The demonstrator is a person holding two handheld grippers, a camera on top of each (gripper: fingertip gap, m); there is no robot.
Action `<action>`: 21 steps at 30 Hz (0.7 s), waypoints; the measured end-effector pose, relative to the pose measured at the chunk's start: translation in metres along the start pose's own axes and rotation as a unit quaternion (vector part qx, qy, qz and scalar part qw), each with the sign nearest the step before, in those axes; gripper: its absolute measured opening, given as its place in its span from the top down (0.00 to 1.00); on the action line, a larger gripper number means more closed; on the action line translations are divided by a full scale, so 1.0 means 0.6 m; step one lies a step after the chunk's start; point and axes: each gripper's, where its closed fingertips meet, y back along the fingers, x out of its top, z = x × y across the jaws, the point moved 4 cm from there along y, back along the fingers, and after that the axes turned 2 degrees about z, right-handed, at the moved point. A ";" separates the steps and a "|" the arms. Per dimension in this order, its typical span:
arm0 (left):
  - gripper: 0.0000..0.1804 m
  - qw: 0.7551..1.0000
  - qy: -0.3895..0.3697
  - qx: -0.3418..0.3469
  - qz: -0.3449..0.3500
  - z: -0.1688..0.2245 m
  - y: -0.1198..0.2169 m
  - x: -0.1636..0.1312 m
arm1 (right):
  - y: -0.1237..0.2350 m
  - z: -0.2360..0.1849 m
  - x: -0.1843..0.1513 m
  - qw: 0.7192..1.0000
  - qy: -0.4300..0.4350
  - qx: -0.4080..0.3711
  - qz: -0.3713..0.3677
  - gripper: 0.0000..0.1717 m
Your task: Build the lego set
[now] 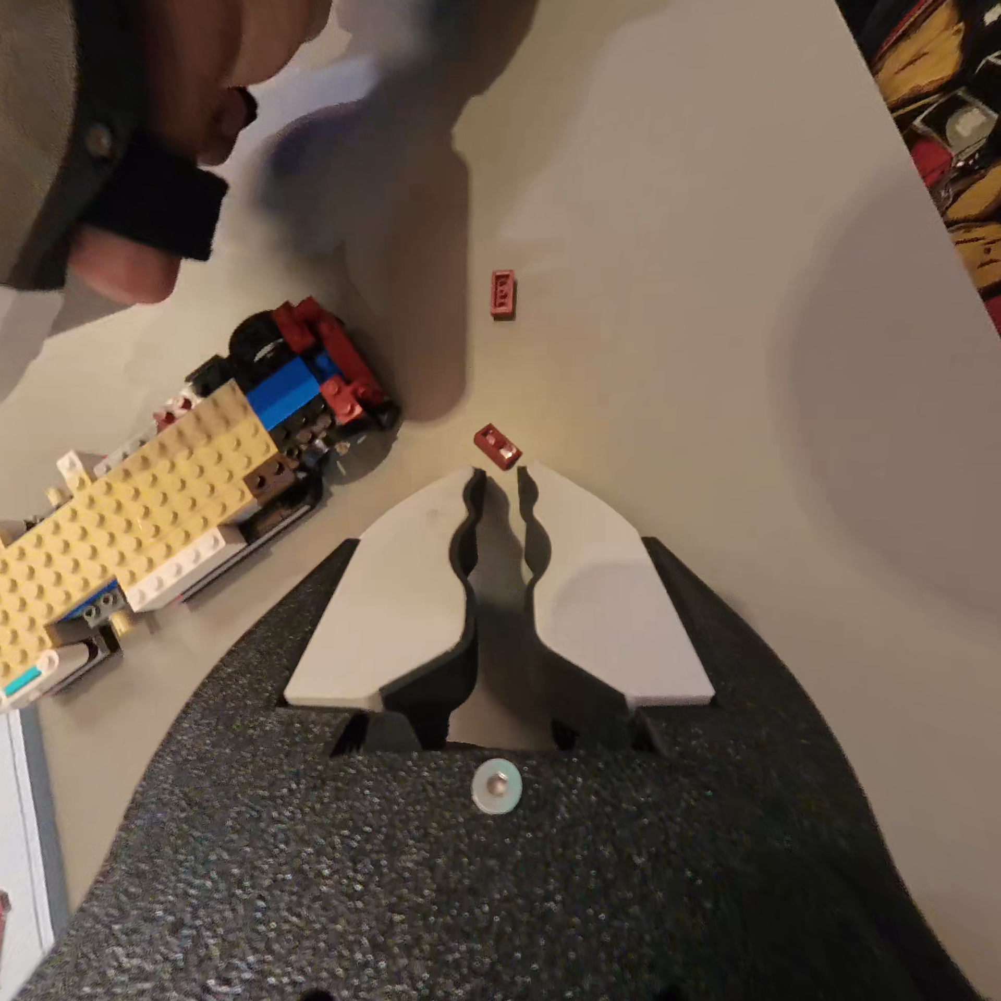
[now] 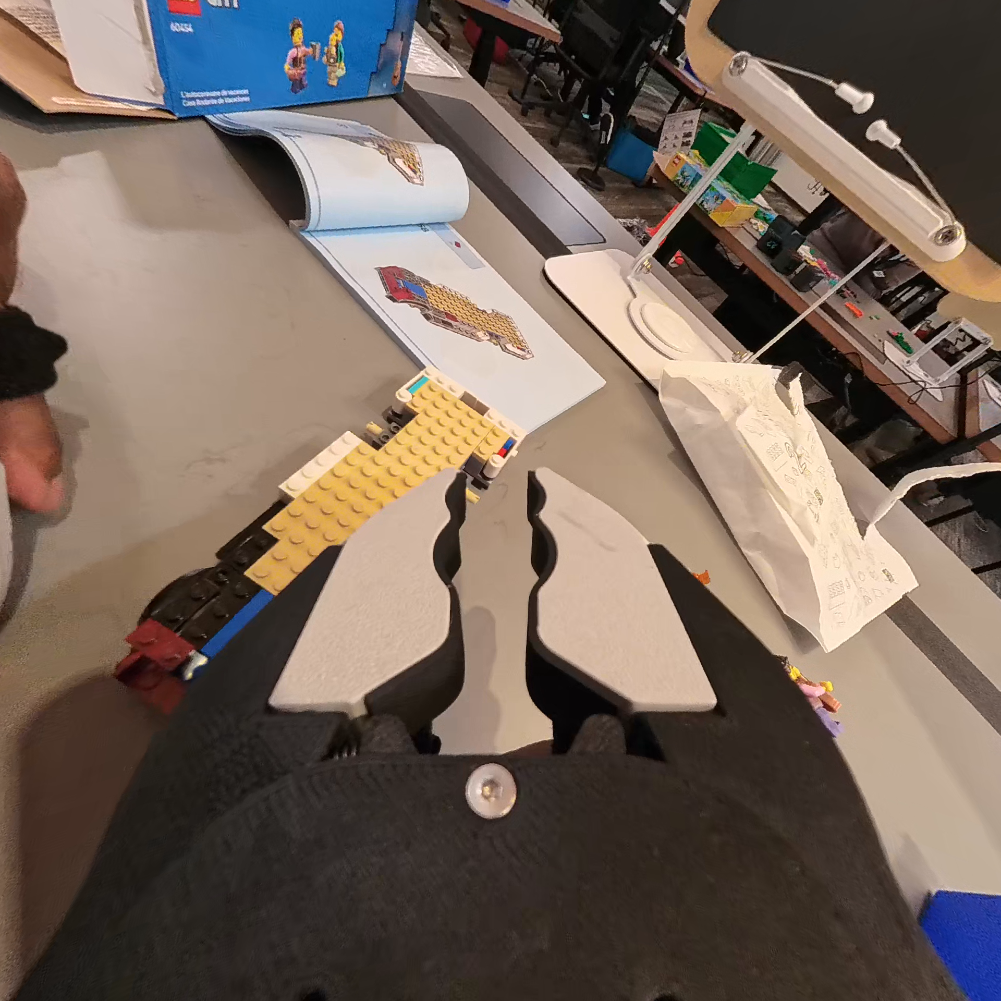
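Landmark: the brick model [image 2: 379,476], tan-topped with white, black, blue and dark red parts, lying on the grey table [image 2: 189,336].
Booklet: open booklet [image 2: 455,325] just beyond the model's far end, its near corner touching the model.
Box: blue box [image 2: 281,49] well beyond the booklet, at the table's far side.
Paper bag: white printed bag [image 2: 785,498] to the right of the model, apart from it.
Lamp base: white flat base [image 2: 623,303] beyond the bag, right of the booklet.
Loose bricks: one dark red brick [image 1: 498,445] near the model's red end; another dark red brick [image 1: 504,295] farther off.
Figures: small coloured toy figures [image 2: 812,699] on the near right, well apart from the model.
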 end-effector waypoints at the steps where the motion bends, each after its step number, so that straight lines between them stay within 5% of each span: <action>1: 0.92 1.000 0.013 0.000 0.004 -0.001 0.003 -0.002 | -0.001 -0.001 -0.001 1.000 -0.001 0.001 -0.001 0.88; 7: 0.85 0.998 0.060 -0.009 -0.002 -0.001 -0.006 0.004 | -0.004 -0.008 -0.005 1.000 -0.001 0.008 -0.008 0.88; 21: 0.95 0.990 0.141 -0.011 0.023 -0.022 -0.006 0.000 | 0.019 -0.021 0.020 0.996 0.077 0.040 0.038 0.87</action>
